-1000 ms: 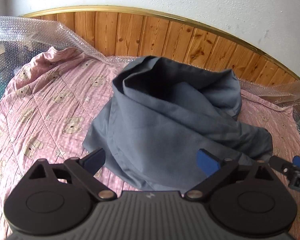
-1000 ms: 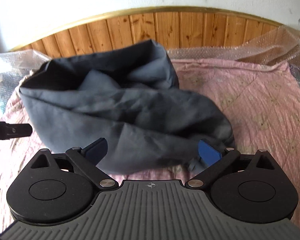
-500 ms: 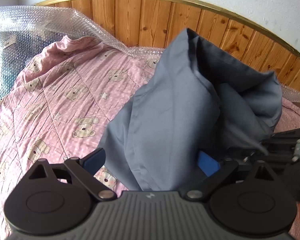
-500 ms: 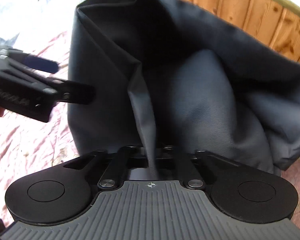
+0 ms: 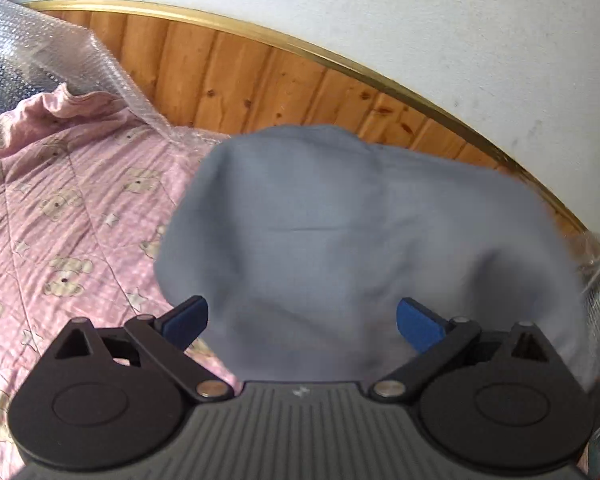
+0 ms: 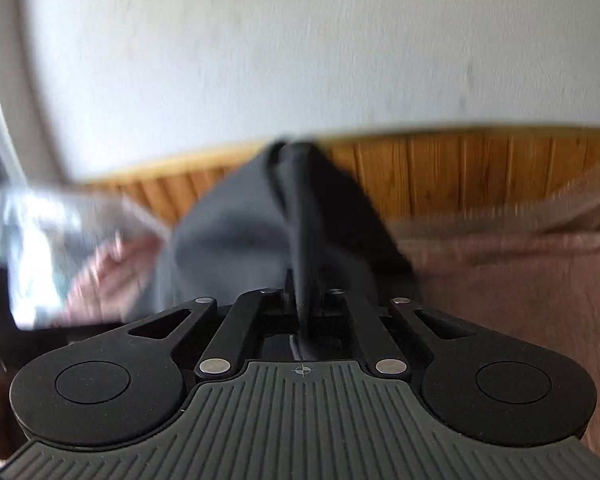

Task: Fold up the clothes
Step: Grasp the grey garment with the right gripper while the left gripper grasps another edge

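Note:
A grey-blue garment [image 5: 364, 248] hangs lifted above the pink bear-print bedspread [image 5: 60, 208], blurred by motion. My left gripper [image 5: 302, 320] is open, its blue pads on either side of the cloth's lower part, not closed on it. In the right wrist view my right gripper [image 6: 302, 296] is shut on a bunched fold of the same garment [image 6: 236, 248], which rises in front of it toward the wooden headboard [image 6: 480, 168]. The fingertips are hidden by the cloth.
A wooden headboard [image 5: 236, 76] with a brass rim runs along the white wall. Bubble wrap [image 5: 40, 60] lies at the bed's left and far edges. A hand [image 6: 112, 276] and clear plastic show blurred at the left of the right wrist view.
My right gripper closed on the garment and lifted it off the bed, tilting up toward the wall. The cloth now hangs spread in front of my open left gripper.

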The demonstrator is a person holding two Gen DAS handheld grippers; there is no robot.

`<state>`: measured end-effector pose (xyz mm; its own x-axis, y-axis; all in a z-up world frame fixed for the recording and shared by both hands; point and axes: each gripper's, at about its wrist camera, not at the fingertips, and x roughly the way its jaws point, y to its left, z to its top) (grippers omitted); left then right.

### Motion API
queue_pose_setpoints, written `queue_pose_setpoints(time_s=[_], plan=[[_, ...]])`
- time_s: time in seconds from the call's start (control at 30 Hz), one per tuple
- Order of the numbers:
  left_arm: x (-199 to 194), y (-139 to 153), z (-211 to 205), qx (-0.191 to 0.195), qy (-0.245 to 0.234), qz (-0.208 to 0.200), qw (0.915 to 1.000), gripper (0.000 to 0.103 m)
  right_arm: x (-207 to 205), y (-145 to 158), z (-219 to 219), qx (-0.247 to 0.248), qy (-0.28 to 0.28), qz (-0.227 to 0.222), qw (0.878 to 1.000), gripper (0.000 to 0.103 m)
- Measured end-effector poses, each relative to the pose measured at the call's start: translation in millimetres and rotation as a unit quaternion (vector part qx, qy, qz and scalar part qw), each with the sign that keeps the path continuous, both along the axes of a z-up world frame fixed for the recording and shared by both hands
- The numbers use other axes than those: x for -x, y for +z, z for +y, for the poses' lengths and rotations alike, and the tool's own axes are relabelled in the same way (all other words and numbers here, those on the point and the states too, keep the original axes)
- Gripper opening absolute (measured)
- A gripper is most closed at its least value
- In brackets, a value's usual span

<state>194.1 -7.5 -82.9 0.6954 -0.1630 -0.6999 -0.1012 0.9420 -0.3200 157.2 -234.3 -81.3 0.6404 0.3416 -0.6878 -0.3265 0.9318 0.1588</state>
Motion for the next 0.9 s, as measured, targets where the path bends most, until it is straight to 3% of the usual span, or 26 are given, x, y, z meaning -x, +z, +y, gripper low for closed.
queue_pose_setpoints(time_s=[0.03, 0.1, 0.17, 0.2, 0.23, 0.4, 0.47, 0.53, 0.6, 0.67, 0.7, 0.73, 0.77, 0.8, 0.9], plan=[[4, -5, -5, -0.001, -0.013, 0.005, 0.9999, 0.103, 19, -25, 15, 0.031, 0.040, 0.027, 0.998, 0.001], [13, -15, -9, -0.012, -0.033, 0.015, 0.9993, 0.103, 58, -61, 40, 0.080, 0.107, 0.057, 0.989, 0.007], [19, -23, -8, -0.022, -0.042, 0.022, 0.9986, 0.103, 85, -71, 49, 0.088, 0.136, 0.056, 0.985, 0.034], [19, -25, -6, -0.024, -0.044, 0.024, 0.9984, 0.103, 93, -69, 49, 0.077, 0.137, 0.047, 0.986, 0.057], [18, -25, -4, -0.023, -0.044, 0.023, 0.9985, 0.103, 94, -61, 44, 0.054, 0.126, 0.036, 0.990, 0.066], [-2, -9, -9, -0.015, -0.065, -0.003, 0.9977, 0.103, 55, -14, -3, -0.086, 0.024, -0.011, 0.996, 0.084], [-11, -8, -27, -0.030, -0.092, -0.005, 0.9953, 0.103, 13, -9, -29, -0.138, -0.035, -0.010, 0.990, 0.085], [-18, -19, -53, -0.040, -0.140, 0.015, 0.9893, 0.103, -34, -19, -49, -0.186, -0.091, 0.021, 0.978, 0.085], [-21, -34, -80, -0.066, -0.180, 0.037, 0.9808, 0.103, -95, -43, -43, -0.193, -0.123, 0.065, 0.971, 0.085], [-21, -52, -100, -0.117, -0.192, 0.041, 0.9735, 0.103, -130, -71, -35, -0.186, -0.112, 0.105, 0.970, 0.082], [-21, -62, -102, -0.134, -0.193, 0.043, 0.9710, 0.096, -145, -88, -30, -0.187, -0.109, 0.136, 0.967, 0.068], [-21, -71, -105, -0.151, -0.194, 0.045, 0.9683, 0.061, -157, -106, -26, -0.196, -0.107, 0.168, 0.960, 0.048], [-21, -77, -102, -0.154, -0.188, 0.048, 0.9688, 0.035, -161, -116, -25, -0.217, -0.104, 0.182, 0.953, 0.032], [-22, -77, -89, -0.138, -0.172, 0.053, 0.9740, 0.005, -163, -126, -23, -0.239, -0.100, 0.194, 0.946, 0.011], [-25, -76, -53, -0.091, -0.122, 0.063, 0.9864, 0.004, -157, -140, -31, -0.333, -0.102, 0.198, 0.916, 0.003]])
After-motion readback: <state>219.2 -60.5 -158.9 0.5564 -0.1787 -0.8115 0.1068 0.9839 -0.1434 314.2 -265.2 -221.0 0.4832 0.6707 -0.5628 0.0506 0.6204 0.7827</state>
